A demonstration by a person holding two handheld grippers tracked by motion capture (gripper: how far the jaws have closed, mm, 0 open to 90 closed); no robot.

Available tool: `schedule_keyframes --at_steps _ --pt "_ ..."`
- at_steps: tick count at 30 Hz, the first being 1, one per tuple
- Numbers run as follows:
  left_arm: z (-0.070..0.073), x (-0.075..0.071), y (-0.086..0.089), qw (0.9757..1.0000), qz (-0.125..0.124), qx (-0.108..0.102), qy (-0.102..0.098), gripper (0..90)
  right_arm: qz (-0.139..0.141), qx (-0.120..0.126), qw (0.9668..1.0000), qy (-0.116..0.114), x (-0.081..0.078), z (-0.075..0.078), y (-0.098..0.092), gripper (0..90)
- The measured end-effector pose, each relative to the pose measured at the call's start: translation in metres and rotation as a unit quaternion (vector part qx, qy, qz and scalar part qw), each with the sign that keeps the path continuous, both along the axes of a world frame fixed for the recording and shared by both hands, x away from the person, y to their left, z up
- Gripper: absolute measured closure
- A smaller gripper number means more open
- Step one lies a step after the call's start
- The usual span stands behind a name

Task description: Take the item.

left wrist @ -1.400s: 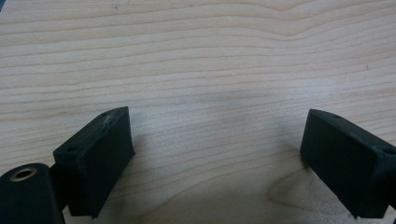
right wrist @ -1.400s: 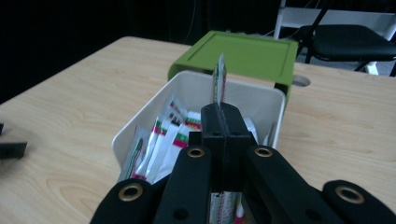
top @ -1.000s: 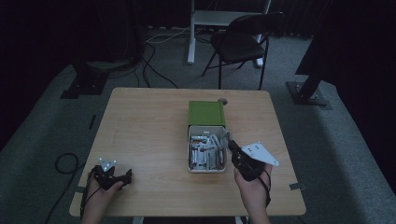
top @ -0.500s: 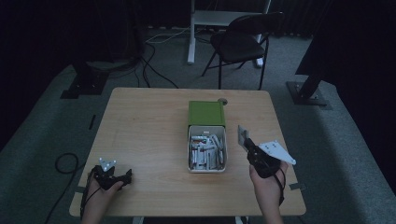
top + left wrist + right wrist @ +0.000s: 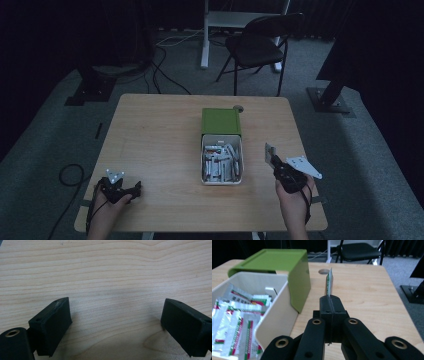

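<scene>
Currently right gripper (image 5: pixel 330 302), jaws clamped on a thin foil sachet (image 5: pixel 329 285) standing edge-on above them, right of the cream packet-filled bin (image 5: pixel 222 180). Right gripper view resolves sachet print. Left gripper (image 5: pixel 115 320) spread wide over wooden table (image 5: pixel 105 270).

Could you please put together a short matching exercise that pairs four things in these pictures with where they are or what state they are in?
Things:
1. left gripper
2. right gripper
3. green lid
4. white box

Places or states:
A. slid back over the far end of the box
B. holds many packets, middle of the table
C. jaws wide apart over bare wood
D. jaws closed on one packet, held upright beside the box

Pairs: 1-C, 2-D, 3-A, 4-B
</scene>
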State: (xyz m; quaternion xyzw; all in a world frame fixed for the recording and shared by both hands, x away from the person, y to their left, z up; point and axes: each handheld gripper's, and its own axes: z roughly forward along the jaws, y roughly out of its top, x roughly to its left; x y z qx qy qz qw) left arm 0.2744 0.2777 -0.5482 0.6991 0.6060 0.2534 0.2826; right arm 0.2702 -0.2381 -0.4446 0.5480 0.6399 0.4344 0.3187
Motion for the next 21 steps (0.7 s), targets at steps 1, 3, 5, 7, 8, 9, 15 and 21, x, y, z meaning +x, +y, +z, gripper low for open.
schedule_keyframes --at_steps 1,3,5,7,8,9,15,21 --pt "0.0 0.0 0.0 1.0 0.0 0.0 0.0 10.0 0.001 -0.001 1.0 0.003 0.0 -0.003 -0.001 90.0" --pt "0.0 0.0 0.0 1.0 0.0 0.0 0.0 10.0 0.005 0.002 1.0 0.004 0.001 -0.011 -0.002 90.0" --pt "0.0 0.0 0.0 1.0 0.0 0.0 0.0 10.0 0.002 -0.002 0.9999 0.015 0.003 -0.02 -0.003 90.0" --pt "0.0 0.0 0.0 1.0 0.0 -0.001 -0.001 10.0 0.002 -0.001 0.9998 0.019 0.004 -0.024 -0.004 90.0" --pt "0.0 0.0 0.0 1.0 0.001 -0.001 -0.001 10.0 -0.001 -0.001 0.9997 0.025 0.005 -0.031 -0.006 90.0" --pt "0.0 0.0 0.0 1.0 0.0 -0.001 -0.001 10.0 -0.002 0.002 0.9996 0.03 0.006 -0.033 -0.006 90.0" --pt "0.0 0.0 0.0 1.0 0.001 -0.001 -0.001 10.0 -0.008 0.005 0.9989 0.047 0.008 -0.047 -0.011 90.0" --pt "0.0 0.0 0.0 1.0 0.001 -0.001 -0.001 10.0 -0.009 0.011 0.9981 0.059 0.009 -0.055 -0.013 90.0"
